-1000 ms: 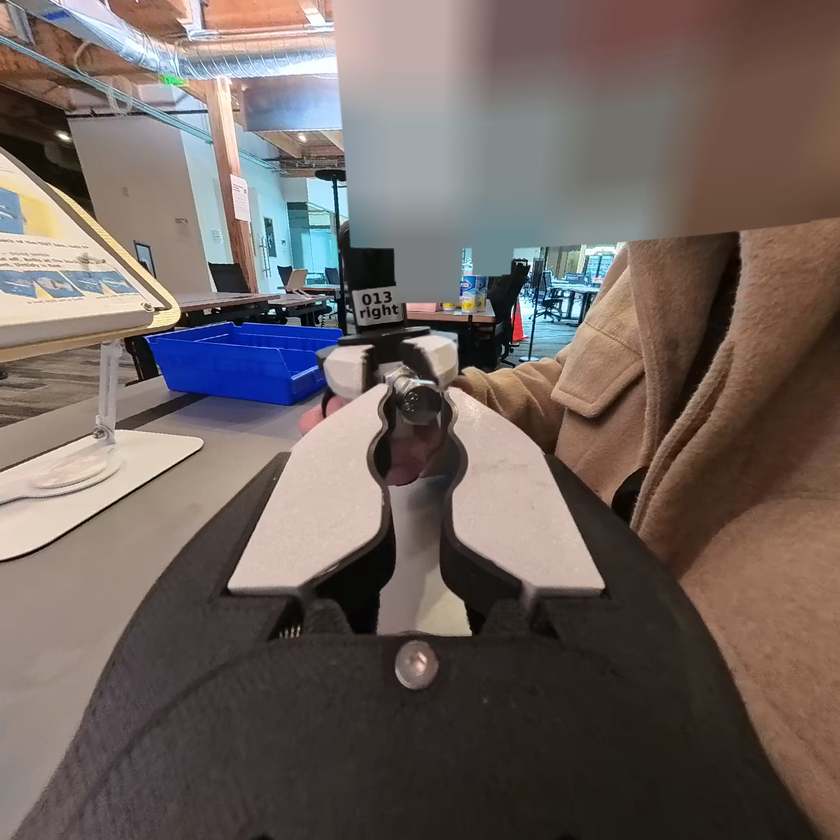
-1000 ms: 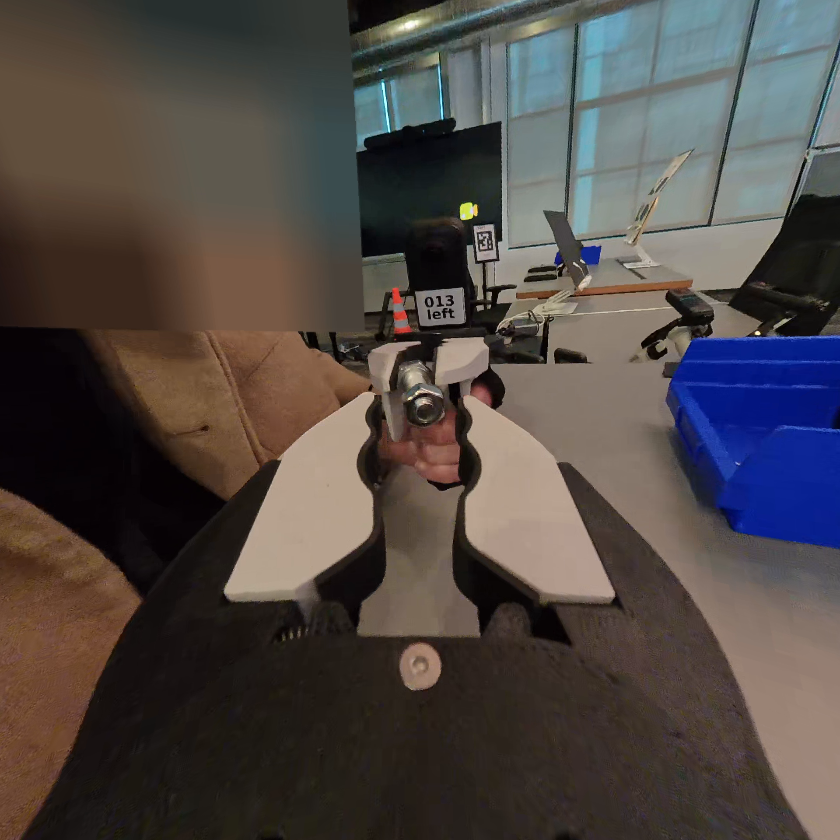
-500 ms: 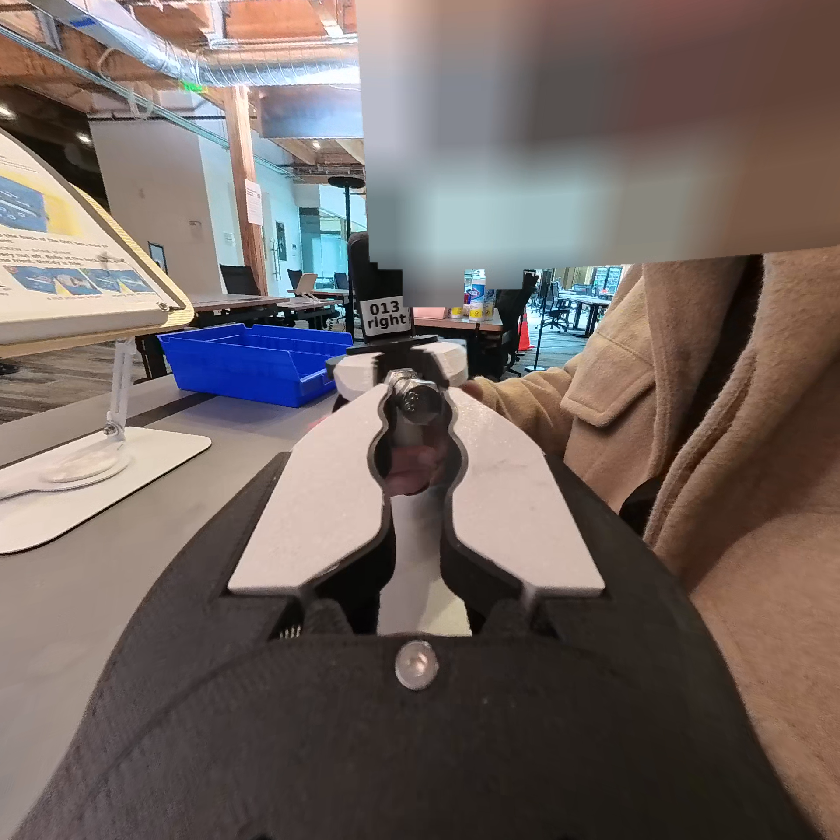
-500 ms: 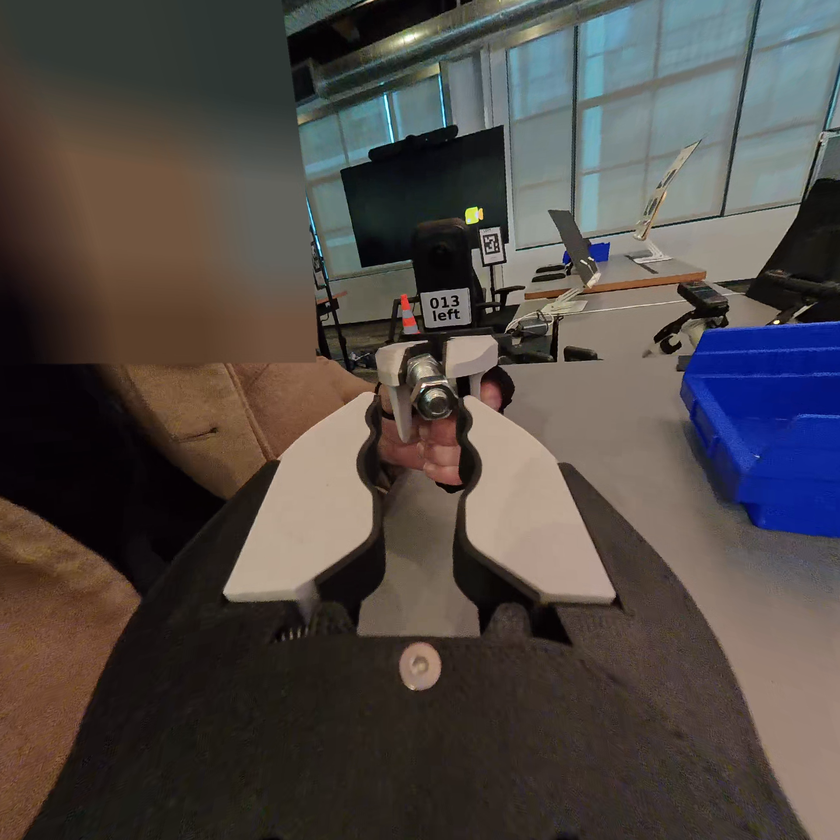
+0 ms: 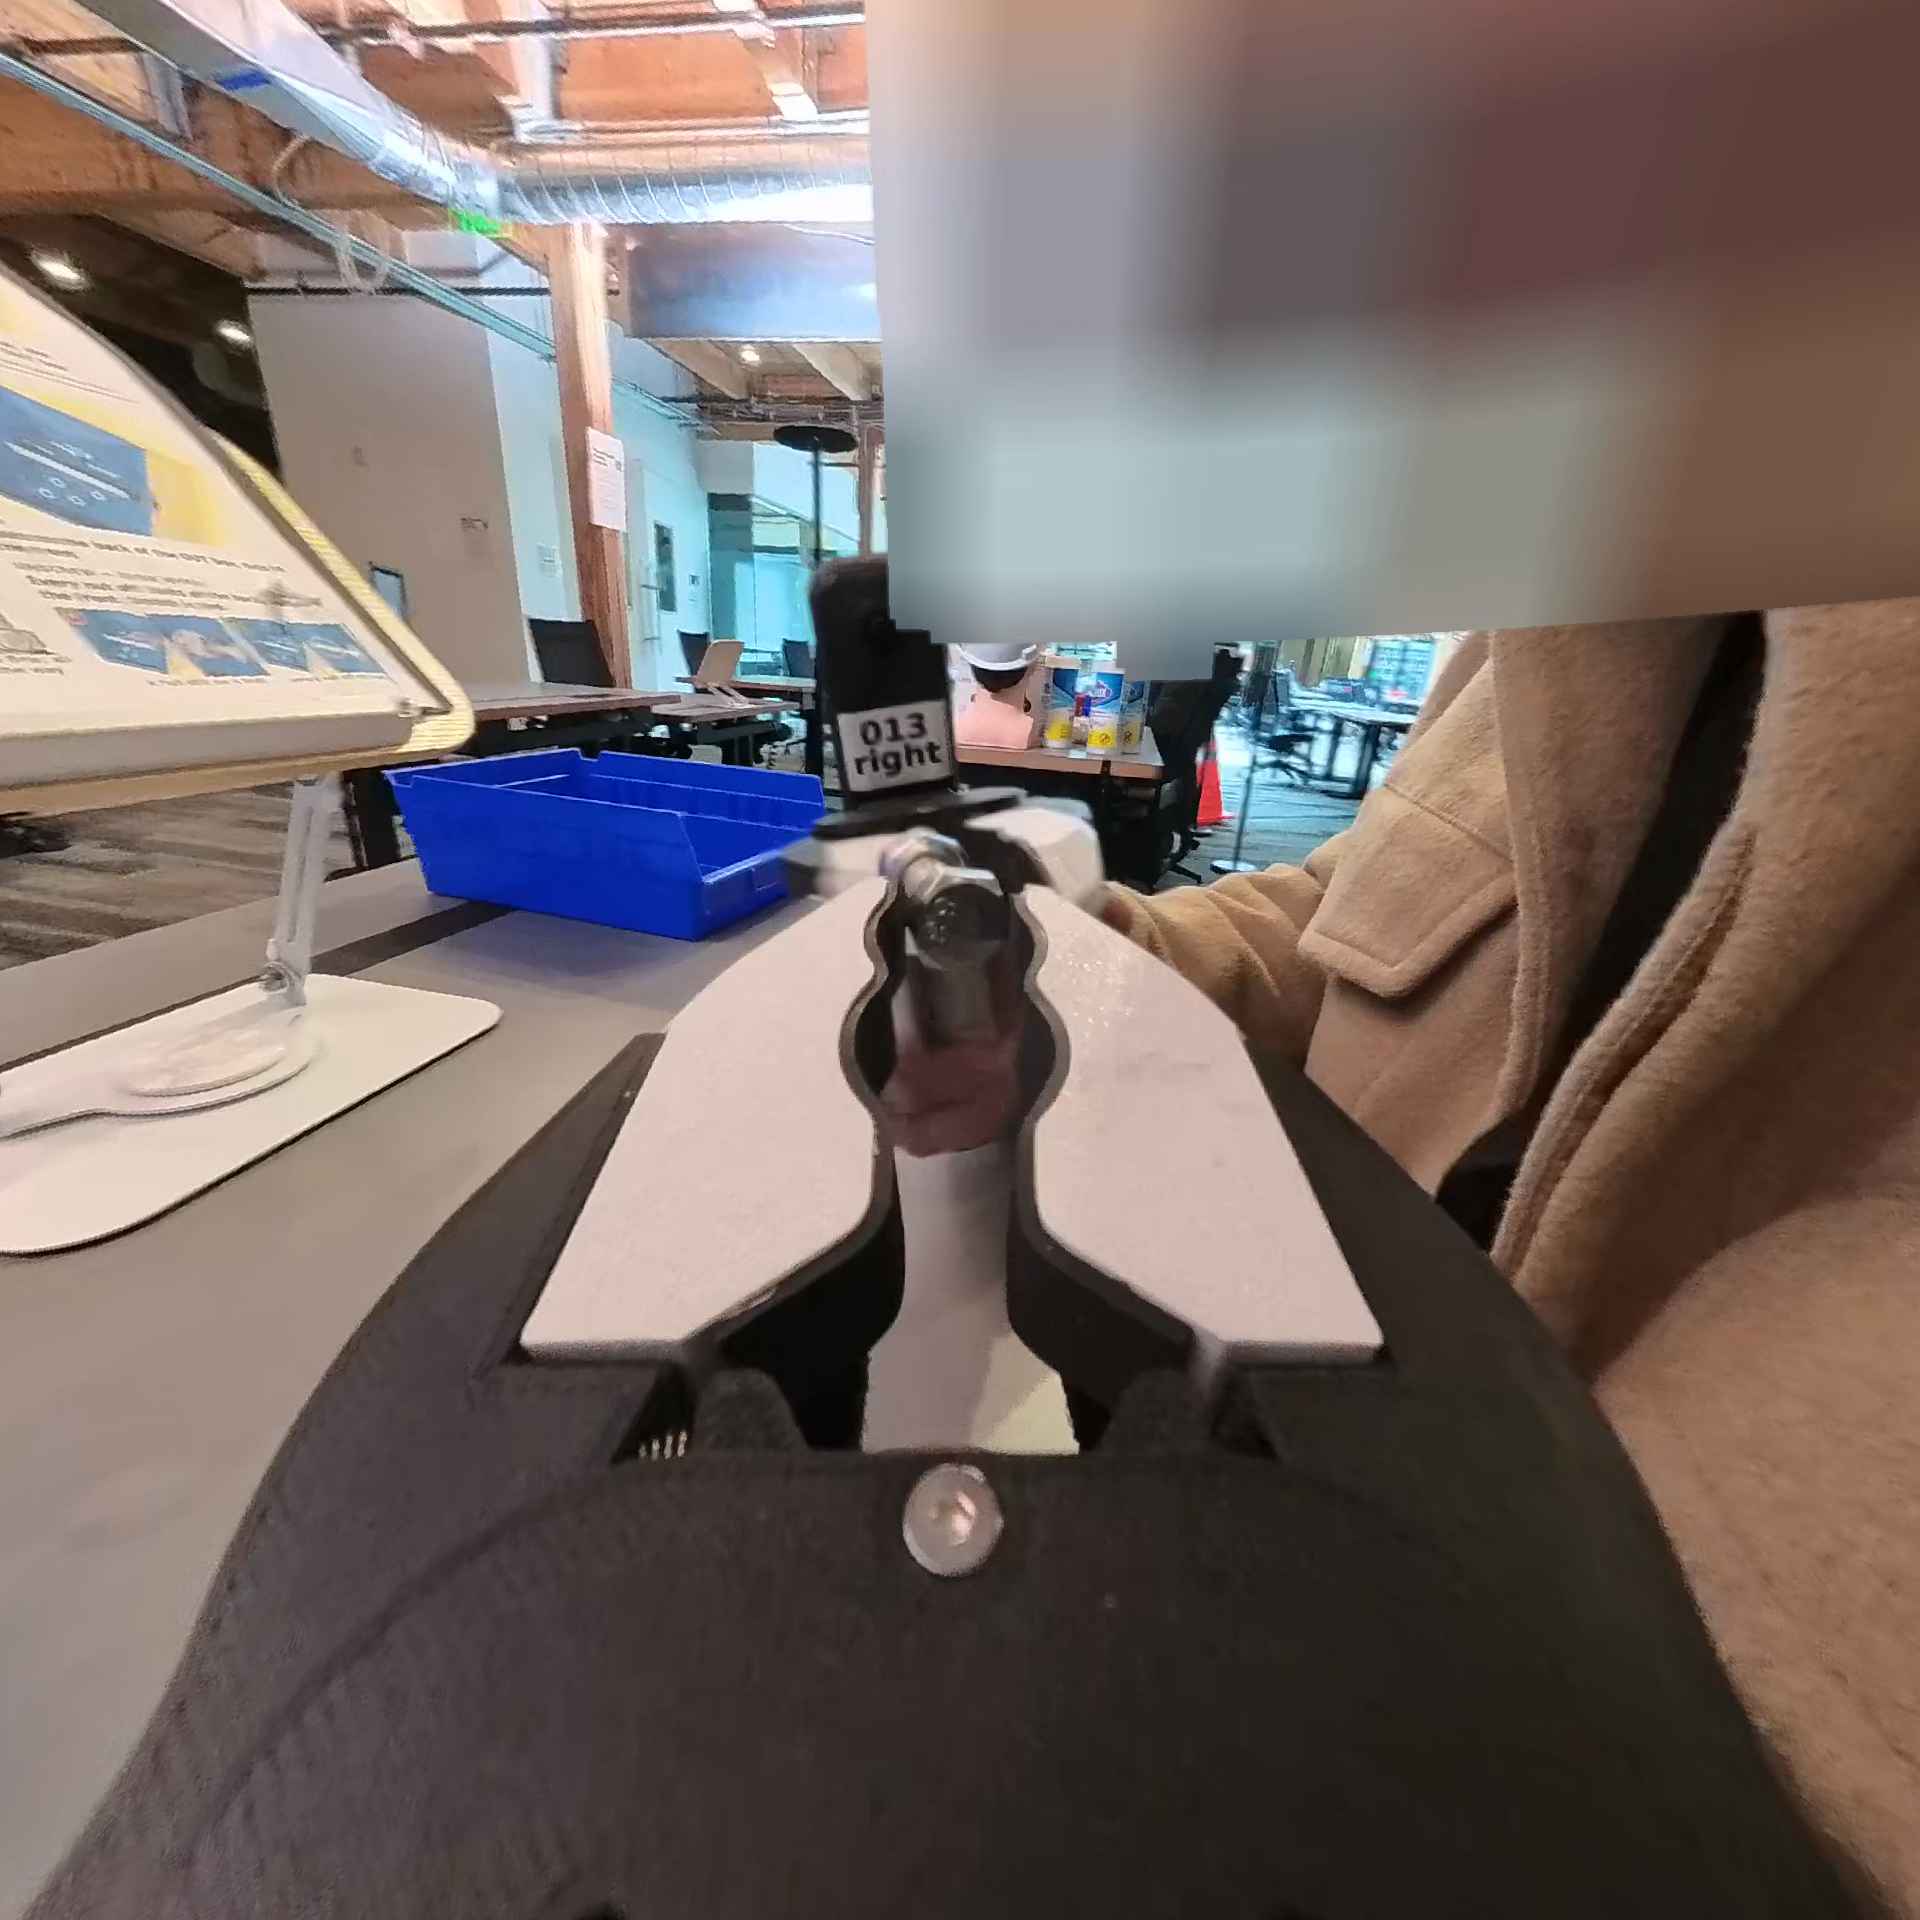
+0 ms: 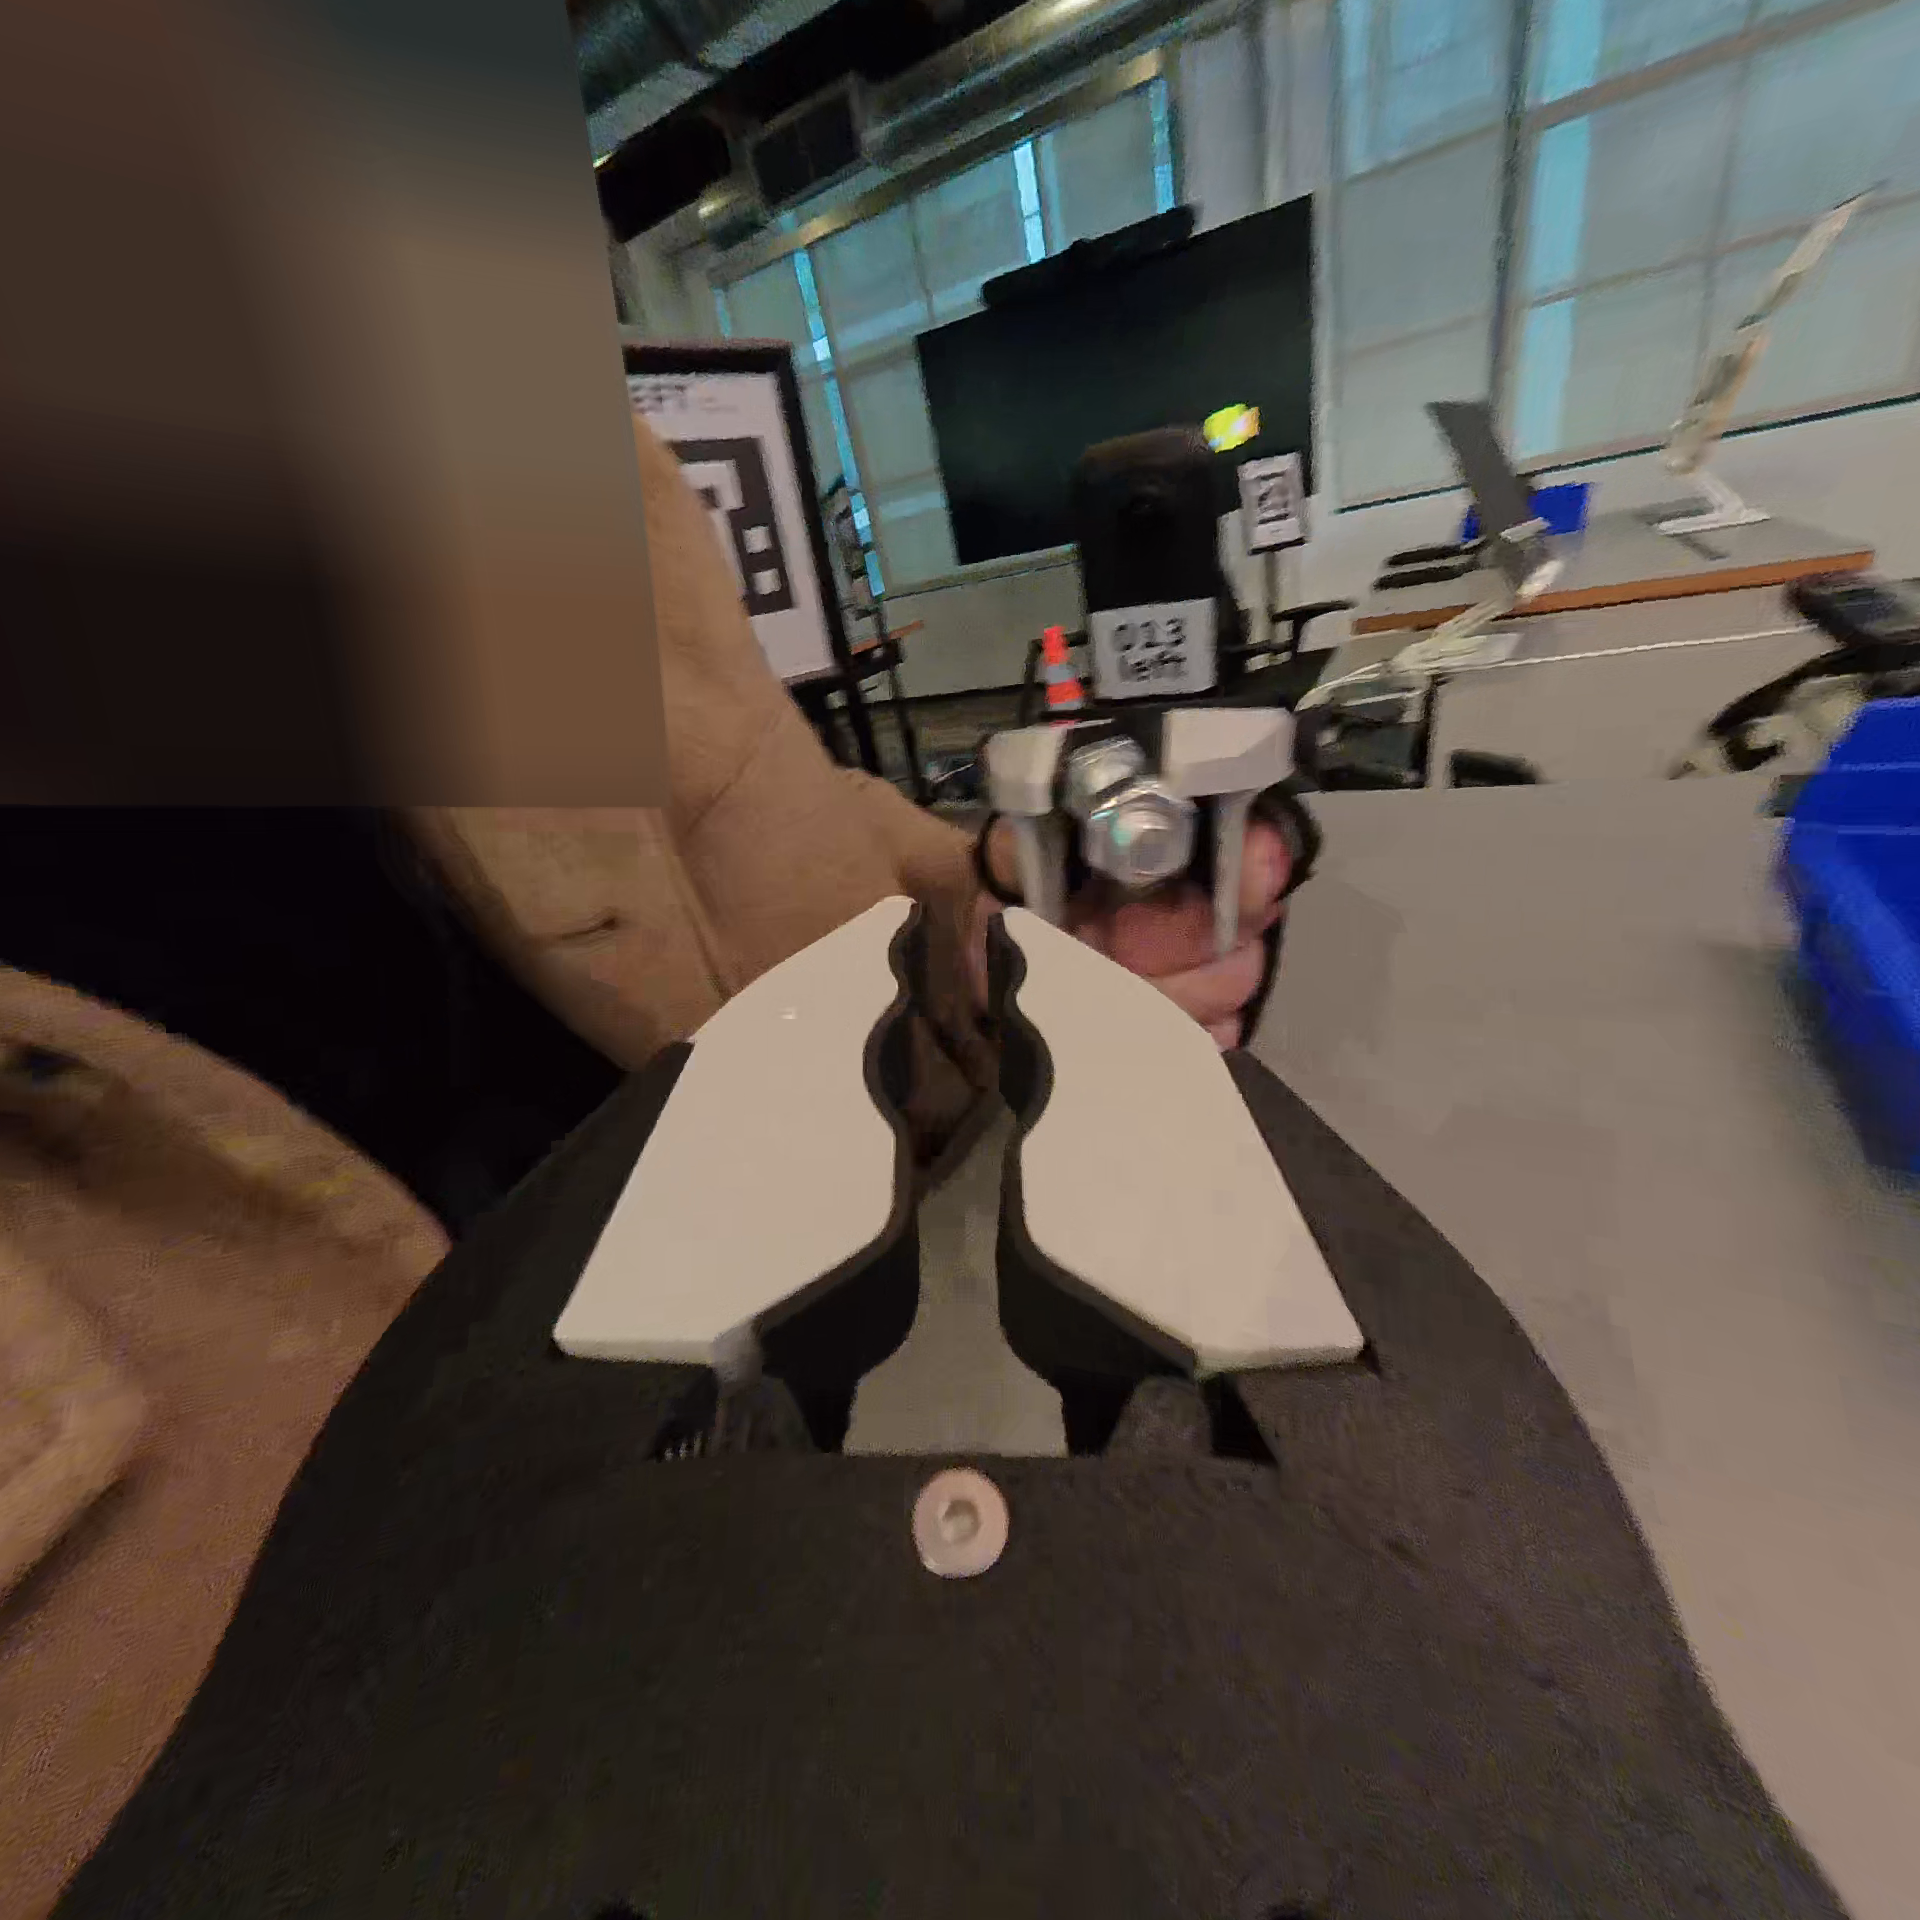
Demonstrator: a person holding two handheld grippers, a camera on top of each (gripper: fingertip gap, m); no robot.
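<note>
A steel bolt [image 5: 951, 923] with a hex nut on it is clamped between the tips of my left gripper [image 5: 951, 894], held in the air above the grey table [image 5: 156, 1403]. In the right wrist view the left gripper [image 6: 1132, 883] shows farther off, with the nut end [image 6: 1138, 826] of the bolt facing the camera. My right gripper [image 6: 958, 935] is to the left of that bolt and apart from it. Its jaws are closed to a narrow slit with nothing between them. Its white fingers [image 5: 1055, 847] show just behind the bolt in the left wrist view.
A blue bin [image 5: 582, 842] stands on the table beyond the grippers, and it also shows in the right wrist view [image 6: 1860, 935]. A tilted document stand [image 5: 187, 623] on a white base [image 5: 239, 1060] is on the left. A person's tan coat sleeve [image 5: 1610, 987] fills the near side.
My right gripper has let go of the nut end, closed up and swung off to the left of the bolt. My left gripper still holds the bolt.
</note>
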